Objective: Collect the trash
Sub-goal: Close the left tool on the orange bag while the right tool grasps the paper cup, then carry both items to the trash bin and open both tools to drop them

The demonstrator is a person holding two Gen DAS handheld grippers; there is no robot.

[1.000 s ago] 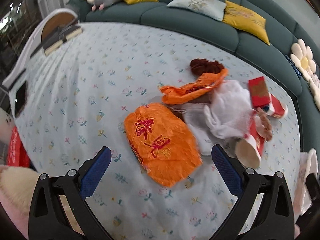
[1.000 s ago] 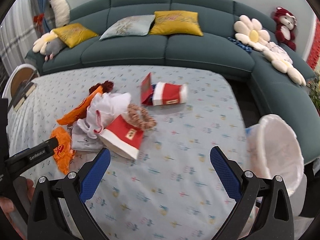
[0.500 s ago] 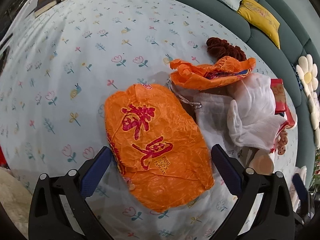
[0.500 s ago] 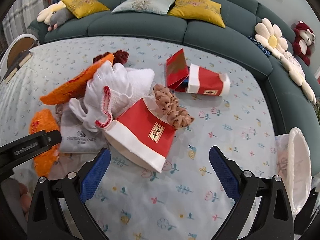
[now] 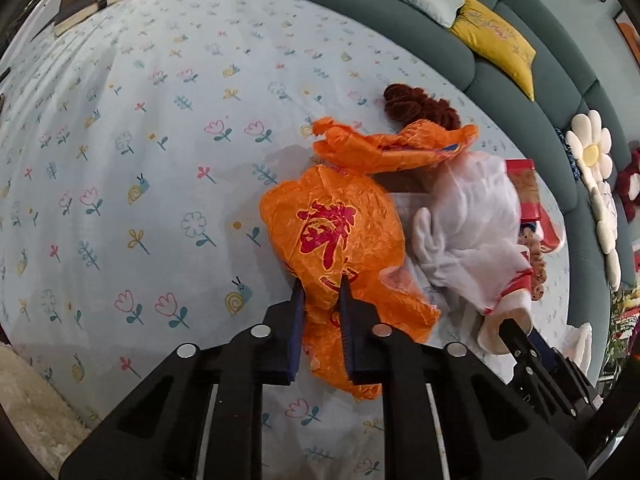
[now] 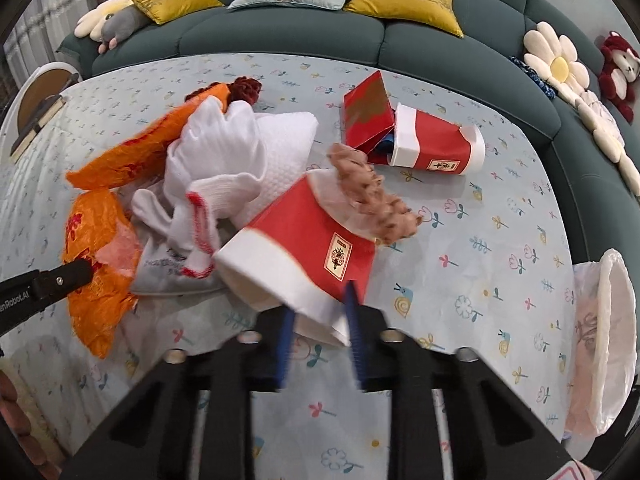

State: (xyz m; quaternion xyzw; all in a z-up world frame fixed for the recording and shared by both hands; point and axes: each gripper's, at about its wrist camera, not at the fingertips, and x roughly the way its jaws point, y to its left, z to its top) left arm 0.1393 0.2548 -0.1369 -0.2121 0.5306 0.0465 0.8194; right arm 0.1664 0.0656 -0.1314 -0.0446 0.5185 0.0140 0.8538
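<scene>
My left gripper [image 5: 320, 300] is shut on an orange plastic bag with red characters [image 5: 336, 232], which also shows in the right wrist view [image 6: 96, 264]. My right gripper [image 6: 320, 312] is shut on the white rim of a red and white paper carton [image 6: 304, 256]. A brown knitted scrunchie [image 6: 372, 196] lies on the carton. White gloves and cloth [image 6: 228, 164], a second orange bag [image 5: 392, 148], a dark red yarn piece [image 5: 416, 108] and another red carton with a red box [image 6: 424, 140] lie in a pile on the floral cloth.
A white-lined trash bin [image 6: 604, 340] stands off the table's right edge. A teal sofa [image 6: 320, 24] with yellow and pale cushions curves behind. Books [image 5: 100, 0] lie at the far left corner. Flower cushions [image 6: 556, 64] and a red plush bear [image 6: 620, 68] sit at right.
Both grippers moved forward and down and went from wide open to shut: the left took hold of the orange bag, the right took hold of the red and white carton.
</scene>
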